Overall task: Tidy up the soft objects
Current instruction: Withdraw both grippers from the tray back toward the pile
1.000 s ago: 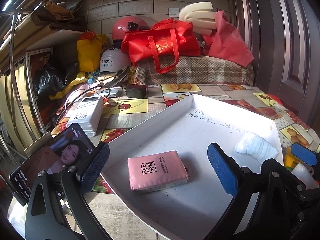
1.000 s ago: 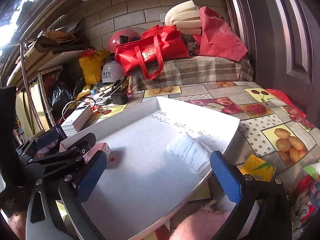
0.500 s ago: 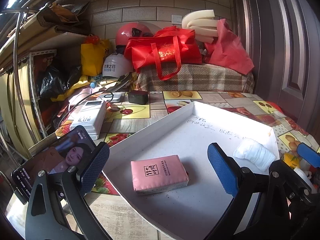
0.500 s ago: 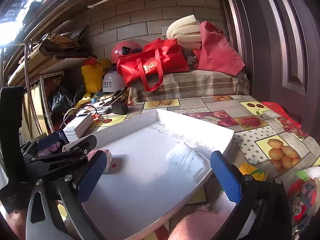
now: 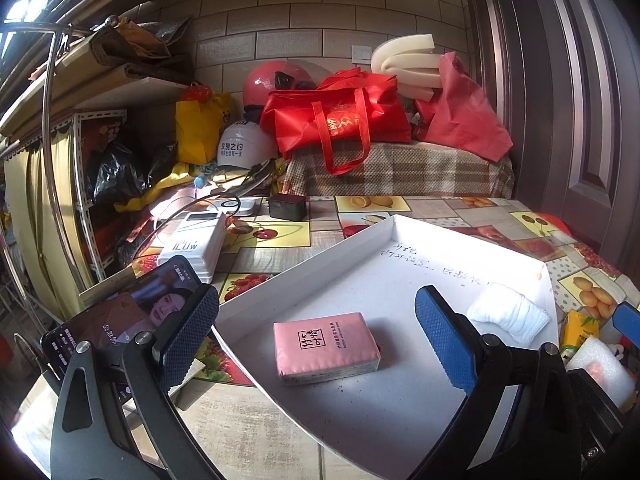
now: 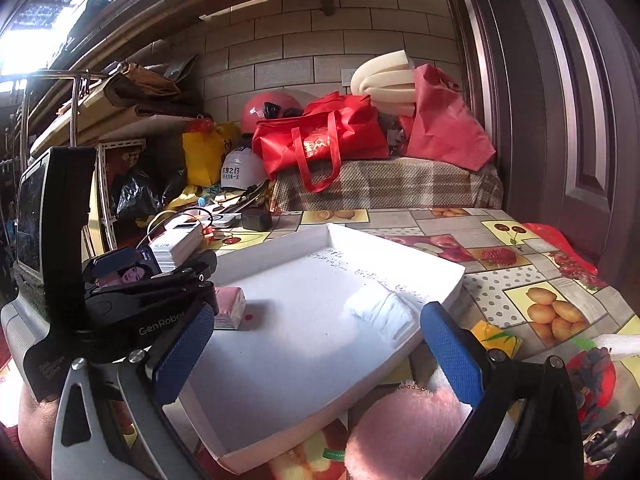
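In the left wrist view the left gripper (image 5: 316,336) hangs over a white tray (image 5: 304,276), its blue pads wide apart with nothing between them. A pink tissue pack (image 5: 325,347) printed with black Chinese characters lies flat on the tray floor between the fingers, touching neither. A folded white cloth (image 5: 508,316) sits near the tray's far right corner, below a line of handwriting too faint to read. Left of the tray, a white power bank (image 5: 195,241) reads what looks like "120W", and a phone (image 5: 120,316) shows a woman's face. A white helmet (image 5: 242,148) behind carries Chinese lettering, next to a red bag (image 5: 336,120) with gold print. In the right wrist view the right gripper (image 6: 316,344) also stands spread and holds nothing, above the tray's near edge (image 6: 248,460). A pink furry item (image 6: 404,436) lies just below its fingers, outside the tray. The cloth (image 6: 384,314) rests by the tray's right wall, and the pack (image 6: 230,306) peeks out behind the left tool, whose body reads "GenRobot".
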Available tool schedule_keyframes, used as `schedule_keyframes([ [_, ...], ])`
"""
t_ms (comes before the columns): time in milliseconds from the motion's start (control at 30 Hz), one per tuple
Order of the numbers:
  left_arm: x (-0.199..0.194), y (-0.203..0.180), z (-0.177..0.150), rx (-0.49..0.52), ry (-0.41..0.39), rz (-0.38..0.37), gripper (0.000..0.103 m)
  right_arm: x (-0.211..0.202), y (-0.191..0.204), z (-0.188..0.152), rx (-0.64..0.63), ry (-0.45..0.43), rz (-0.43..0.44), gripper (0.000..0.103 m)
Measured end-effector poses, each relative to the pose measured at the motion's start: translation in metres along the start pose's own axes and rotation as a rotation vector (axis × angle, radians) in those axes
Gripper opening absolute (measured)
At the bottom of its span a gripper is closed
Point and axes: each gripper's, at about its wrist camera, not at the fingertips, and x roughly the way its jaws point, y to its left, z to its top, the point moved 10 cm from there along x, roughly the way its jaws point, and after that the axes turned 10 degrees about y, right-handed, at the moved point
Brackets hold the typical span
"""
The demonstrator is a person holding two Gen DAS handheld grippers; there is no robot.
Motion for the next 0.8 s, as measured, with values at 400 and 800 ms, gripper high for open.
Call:
schedule_keyframes([
  [400,-0.006,0.000,-0.004,0.003,-0.004,0.011,0.100,-0.019,0.013,-0.009,-0.040,-0.018,0.034,0.103],
  [800,-0.015,0.002,-0.011,0.010,-0.006,0.019,0.100,-0.050,0.017,-0.019,-0.043,-0.048,0.140,0.103],
])
